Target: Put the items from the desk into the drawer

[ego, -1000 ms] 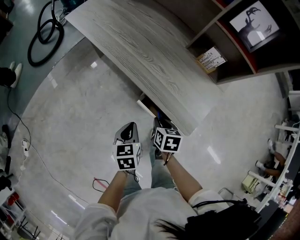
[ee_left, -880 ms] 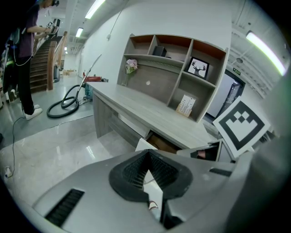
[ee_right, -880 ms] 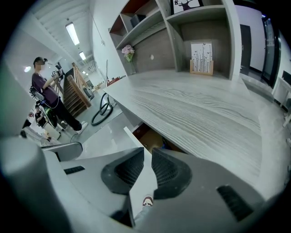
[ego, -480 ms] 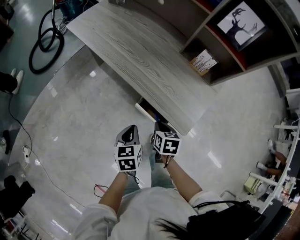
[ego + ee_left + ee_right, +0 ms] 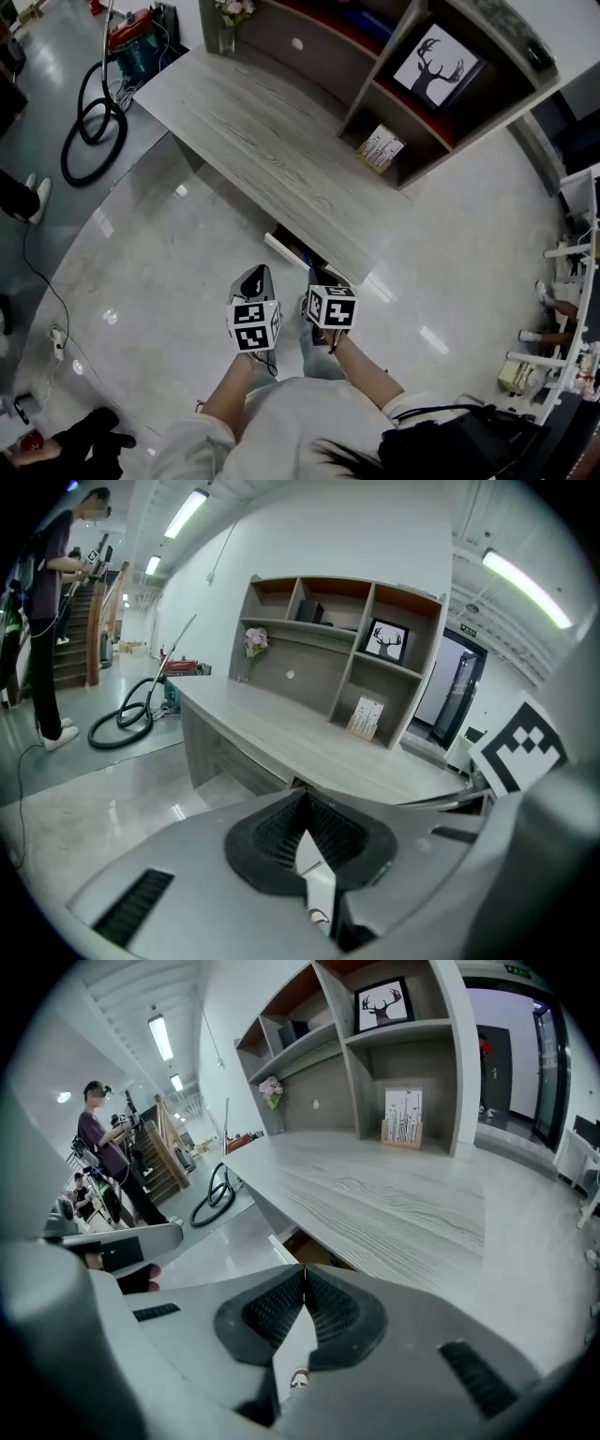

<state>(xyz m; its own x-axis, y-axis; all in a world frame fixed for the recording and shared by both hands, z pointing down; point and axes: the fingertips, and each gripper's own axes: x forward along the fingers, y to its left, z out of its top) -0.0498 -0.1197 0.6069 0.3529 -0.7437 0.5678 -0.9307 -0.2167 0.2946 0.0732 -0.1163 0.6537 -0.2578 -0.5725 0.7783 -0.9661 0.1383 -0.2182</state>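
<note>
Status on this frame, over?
Left gripper shut, empty. Right gripper shut, empty. Drawer ajar under desk. Nothing between grippers and drawer.
</note>
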